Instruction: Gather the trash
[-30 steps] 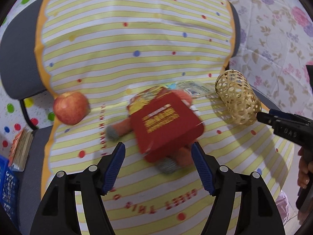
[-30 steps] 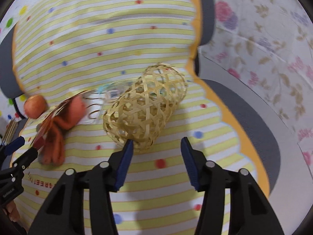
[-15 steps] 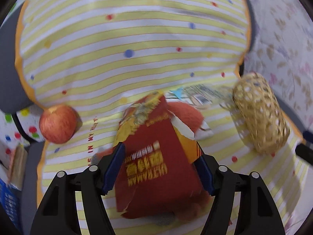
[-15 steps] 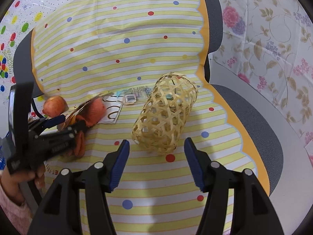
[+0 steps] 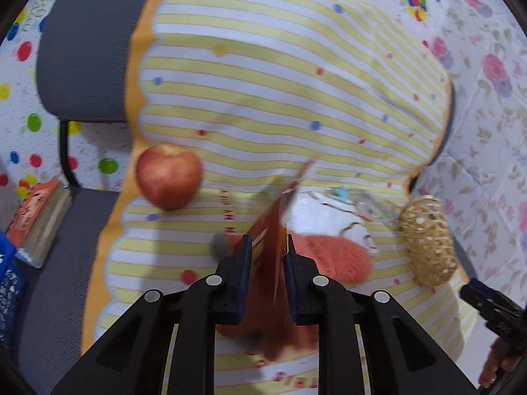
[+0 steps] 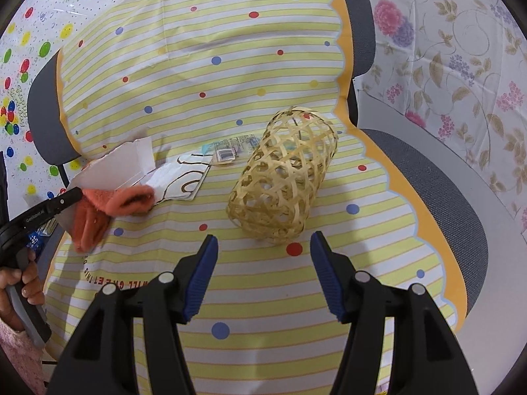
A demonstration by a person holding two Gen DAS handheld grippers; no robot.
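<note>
My left gripper point(image 5: 266, 253) is shut on a torn red and yellow cardboard box point(image 5: 273, 230), held edge-on above the striped cloth; its white inside shows in the right wrist view point(image 6: 115, 168). A woven bamboo basket point(image 6: 285, 177) lies on its side, just beyond my open, empty right gripper point(image 6: 263, 273); it also shows in the left wrist view point(image 5: 426, 240). A white paper scrap point(image 6: 182, 181) and a clear plastic wrapper point(image 6: 230, 149) lie left of the basket. An orange sock point(image 6: 112, 204) lies under the box.
A red apple point(image 5: 168, 176) rests on the cloth at the left. A book point(image 5: 39, 220) and a blue crate point(image 5: 6, 283) sit beside the chair. The cloth point(image 6: 230, 65) covers a grey chair point(image 6: 438, 191). Floral sheeting point(image 6: 461, 49) hangs at the right.
My left gripper has closed on the red box and turned it edge-on, lifting it off the sock. My right gripper has drawn back a little from the basket.
</note>
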